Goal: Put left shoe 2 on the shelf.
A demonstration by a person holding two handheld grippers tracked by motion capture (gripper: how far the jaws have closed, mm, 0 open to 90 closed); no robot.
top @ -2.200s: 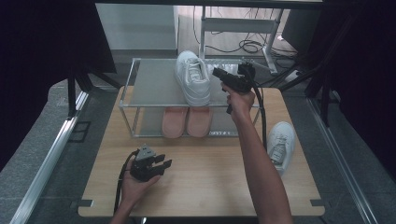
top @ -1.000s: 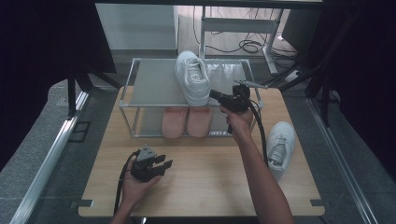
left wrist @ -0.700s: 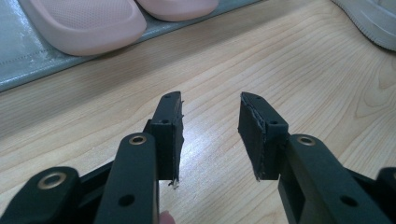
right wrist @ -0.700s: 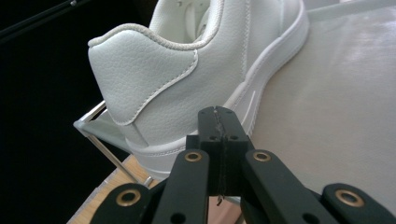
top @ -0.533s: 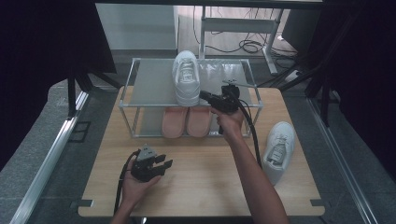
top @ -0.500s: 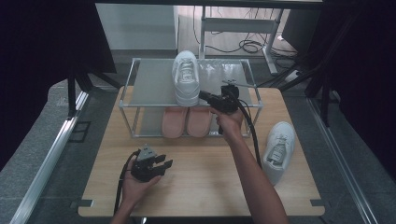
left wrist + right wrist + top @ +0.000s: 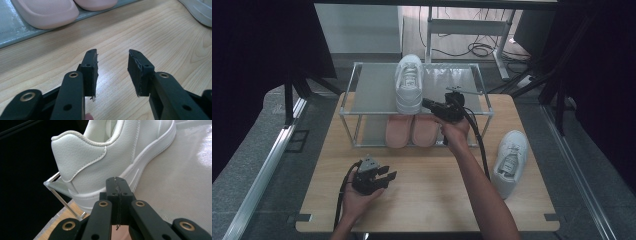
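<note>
Both jaws of the right gripper meet, empty, beside the white sneaker; left gripper gapes.

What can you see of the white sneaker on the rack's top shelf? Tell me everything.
The white sneaker looks like smooth leather with stitched panels, a padded collar, white laces and a thick white sole. It stands upright on the rack's grey top shelf, toe away from the person, heel at the front edge. The right claw, shut and empty, sits close beside its heel; whether they touch is unclear.
</note>
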